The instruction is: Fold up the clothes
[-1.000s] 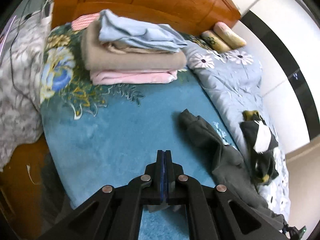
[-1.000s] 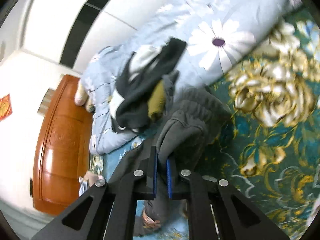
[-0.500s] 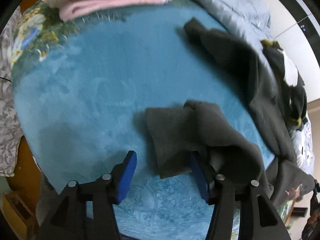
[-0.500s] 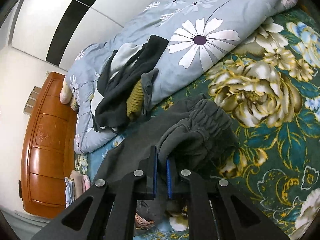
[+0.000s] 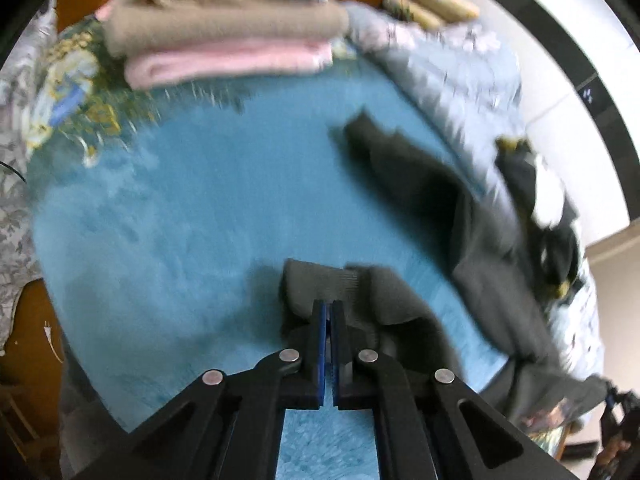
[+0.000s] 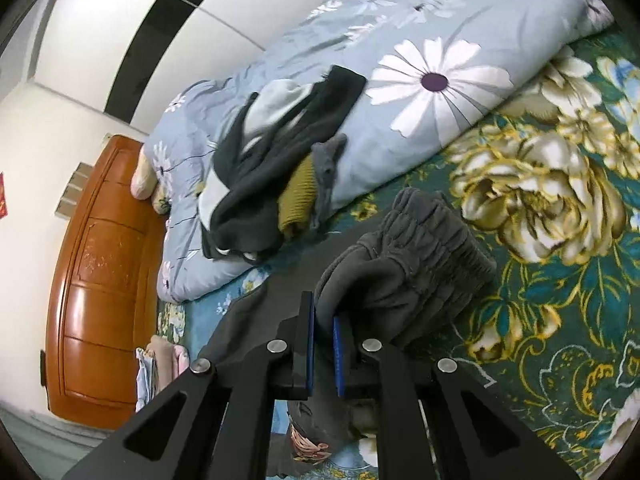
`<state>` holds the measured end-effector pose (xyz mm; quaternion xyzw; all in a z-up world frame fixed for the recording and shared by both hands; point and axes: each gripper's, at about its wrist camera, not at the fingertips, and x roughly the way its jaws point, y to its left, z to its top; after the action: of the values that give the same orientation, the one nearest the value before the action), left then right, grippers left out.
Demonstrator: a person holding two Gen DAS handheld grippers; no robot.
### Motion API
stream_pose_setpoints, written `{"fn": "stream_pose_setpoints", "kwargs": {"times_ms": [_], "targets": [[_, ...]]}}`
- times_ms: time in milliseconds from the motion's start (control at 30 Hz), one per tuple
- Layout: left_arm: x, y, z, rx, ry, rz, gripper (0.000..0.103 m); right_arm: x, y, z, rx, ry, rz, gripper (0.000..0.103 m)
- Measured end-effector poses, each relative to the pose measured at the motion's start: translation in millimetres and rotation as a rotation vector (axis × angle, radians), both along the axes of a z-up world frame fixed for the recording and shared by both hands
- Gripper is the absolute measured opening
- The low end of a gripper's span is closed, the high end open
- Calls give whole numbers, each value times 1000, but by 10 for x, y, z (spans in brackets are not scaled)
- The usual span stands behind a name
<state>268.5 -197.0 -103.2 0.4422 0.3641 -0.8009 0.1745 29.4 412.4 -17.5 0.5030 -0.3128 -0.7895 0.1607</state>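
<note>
Dark grey sweatpants point(image 5: 472, 216) lie stretched across the teal bed blanket point(image 5: 168, 216). My left gripper point(image 5: 329, 312) is shut on the ribbed cuff of one leg point(image 5: 320, 284), near the blanket's front edge. The other leg reaches toward the headboard. In the right wrist view my right gripper point(image 6: 323, 316) is shut on the bunched elastic waistband point(image 6: 420, 256), held just above the floral blanket point(image 6: 560, 240). The left wrist view is blurred by motion.
A stack of folded clothes point(image 5: 228, 36), beige, pink and pale blue, sits at the head of the bed. A heap of unfolded black, white and mustard garments point(image 6: 280, 160) lies on the flowered blue quilt point(image 6: 440, 60). A wooden headboard point(image 6: 104, 280) stands behind.
My left gripper was open around the trouser cuff half a second ago and has closed on it. The view has tilted up. My right gripper keeps its hold on the waistband, moved slightly.
</note>
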Motion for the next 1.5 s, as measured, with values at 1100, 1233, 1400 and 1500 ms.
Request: {"fn": "stream_pose_setpoints", "kwargs": {"times_ms": [1100, 1233, 1400, 1500], "targets": [[-97, -928, -117, 29, -153, 154, 3, -276, -95, -665, 110, -230, -32, 8], [325, -842, -342, 177, -150, 265, 9, -311, -154, -755, 137, -248, -17, 8], [475, -696, -475, 282, -119, 320, 35, -321, -227, -783, 139, -248, -6, 9], [422, -590, -508, 302, -122, 308, 45, -309, -242, -781, 131, -246, -1, 9]]}}
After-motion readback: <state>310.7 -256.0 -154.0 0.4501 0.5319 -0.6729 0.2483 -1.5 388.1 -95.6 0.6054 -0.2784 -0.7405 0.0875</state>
